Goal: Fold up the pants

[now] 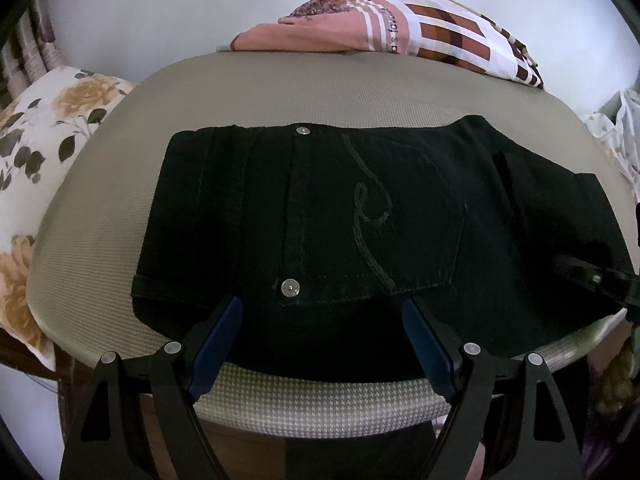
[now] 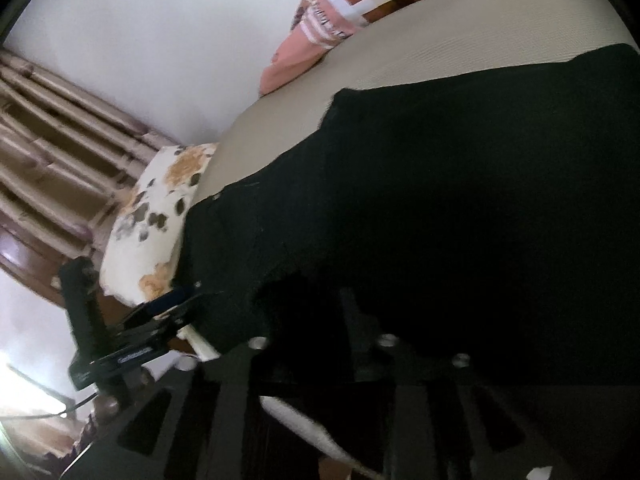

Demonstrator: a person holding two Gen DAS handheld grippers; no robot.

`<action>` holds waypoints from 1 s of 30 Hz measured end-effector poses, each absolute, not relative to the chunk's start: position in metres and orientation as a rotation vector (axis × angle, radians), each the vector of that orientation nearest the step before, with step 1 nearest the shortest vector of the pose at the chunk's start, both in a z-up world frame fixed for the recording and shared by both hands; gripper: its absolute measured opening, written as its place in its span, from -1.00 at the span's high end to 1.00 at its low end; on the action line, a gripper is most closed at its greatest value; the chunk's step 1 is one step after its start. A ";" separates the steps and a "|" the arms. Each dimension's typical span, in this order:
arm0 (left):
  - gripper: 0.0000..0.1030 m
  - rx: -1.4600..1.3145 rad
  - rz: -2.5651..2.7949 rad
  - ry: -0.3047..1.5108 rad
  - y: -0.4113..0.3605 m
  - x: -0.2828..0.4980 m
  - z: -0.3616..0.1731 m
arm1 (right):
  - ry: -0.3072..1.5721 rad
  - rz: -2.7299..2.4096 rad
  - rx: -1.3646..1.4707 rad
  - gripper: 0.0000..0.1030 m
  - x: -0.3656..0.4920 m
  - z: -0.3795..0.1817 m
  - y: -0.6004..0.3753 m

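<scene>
Black jeans (image 1: 360, 208) lie folded on a beige houndstooth mattress (image 1: 240, 92), back pocket with a stitched swirl facing up. My left gripper (image 1: 324, 324) hangs over their near edge, jaws wide open, and its blue pads (image 1: 218, 344) press on nothing. The right gripper (image 1: 592, 276) rests at the jeans' right end. In the right wrist view the jeans (image 2: 440, 200) fill the frame and their dark cloth merges with the right gripper (image 2: 320, 304). Its fingertips are lost in the black, so its grip is unclear. The left gripper (image 2: 172, 304) shows at the left.
A floral pillow (image 1: 48, 140) lies off the mattress's left side. A pink and brown checked blanket (image 1: 400, 28) is bunched at the far edge against a white wall. Striped curtains (image 2: 60, 140) hang at the left. A pale plastic bag (image 1: 624, 132) sits at the right.
</scene>
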State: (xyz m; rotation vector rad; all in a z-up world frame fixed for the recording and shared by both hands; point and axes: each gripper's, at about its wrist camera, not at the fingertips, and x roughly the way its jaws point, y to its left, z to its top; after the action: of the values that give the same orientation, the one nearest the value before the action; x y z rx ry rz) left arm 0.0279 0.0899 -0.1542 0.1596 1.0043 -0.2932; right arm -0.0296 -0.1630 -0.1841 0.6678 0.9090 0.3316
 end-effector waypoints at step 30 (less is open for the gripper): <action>-0.61 -0.028 -0.337 1.048 0.118 0.038 -0.139 | 0.897 0.466 0.699 0.53 -0.060 -0.186 -0.174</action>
State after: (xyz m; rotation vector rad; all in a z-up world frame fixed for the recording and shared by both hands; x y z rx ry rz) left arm 0.0378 0.1179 -0.1390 -0.0282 1.0483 -0.3366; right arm -0.0596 -0.1740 -0.1856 0.6987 0.8966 0.4657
